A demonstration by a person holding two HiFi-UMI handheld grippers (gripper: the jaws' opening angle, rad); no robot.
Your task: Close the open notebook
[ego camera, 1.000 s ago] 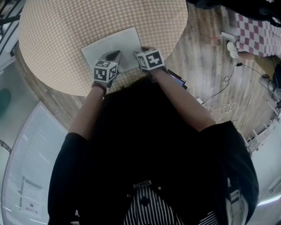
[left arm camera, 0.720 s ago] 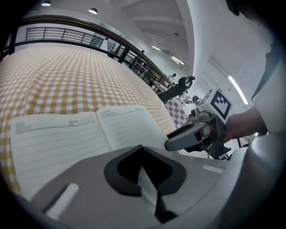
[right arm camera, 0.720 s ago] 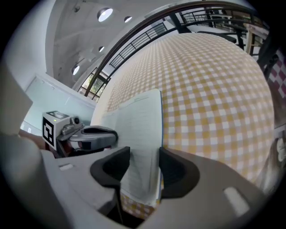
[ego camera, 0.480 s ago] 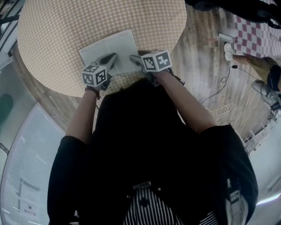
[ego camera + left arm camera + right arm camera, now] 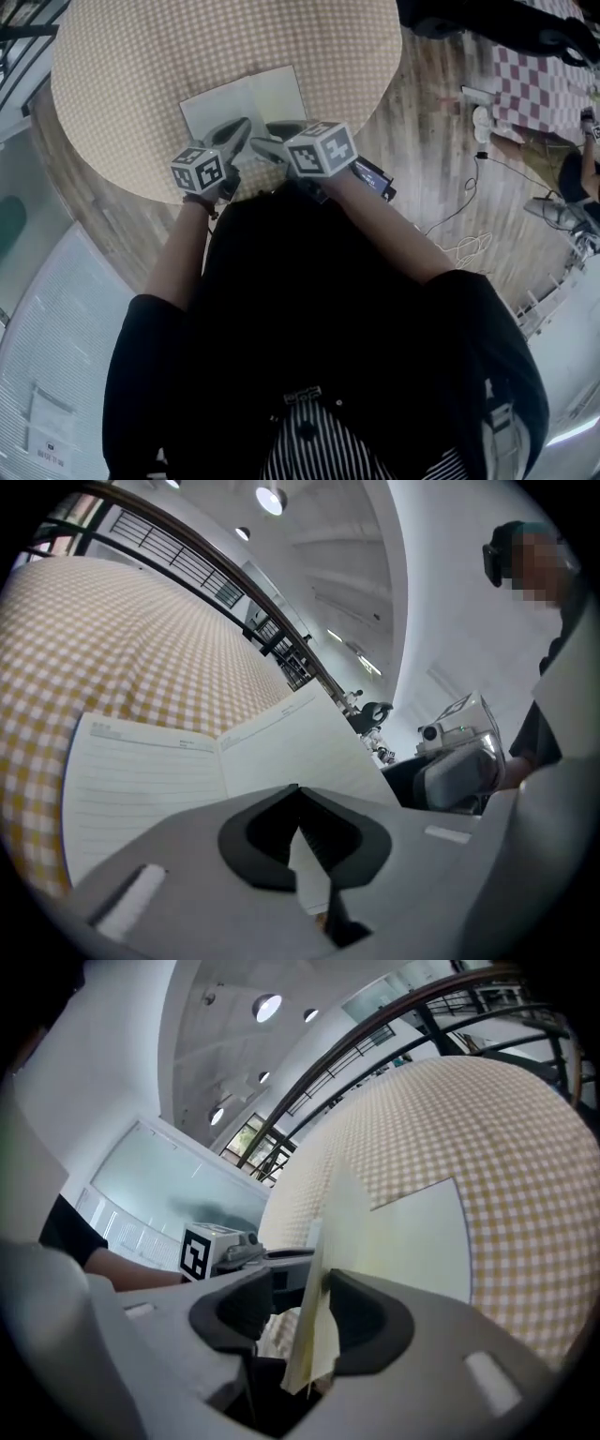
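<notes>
Round table (image 5: 141, 66), tan checked cloth; open notebook (image 5: 239, 98) lies near its front edge.

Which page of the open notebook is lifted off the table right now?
The right-hand page: the right gripper pinches its edge and holds it raised, while the left-hand page lies flat on the checked tablecloth.

Two tools: left tool (image 5: 242, 127), right tool (image 5: 273, 130); one notebook (image 5: 246, 97); seemingly one table (image 5: 122, 66).

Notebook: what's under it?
Checked tablecloth shows all round the notebook, which lies on it. The right tool clamps the right-hand leaf, raised on edge; what's beneath the left pages is covered.
</notes>
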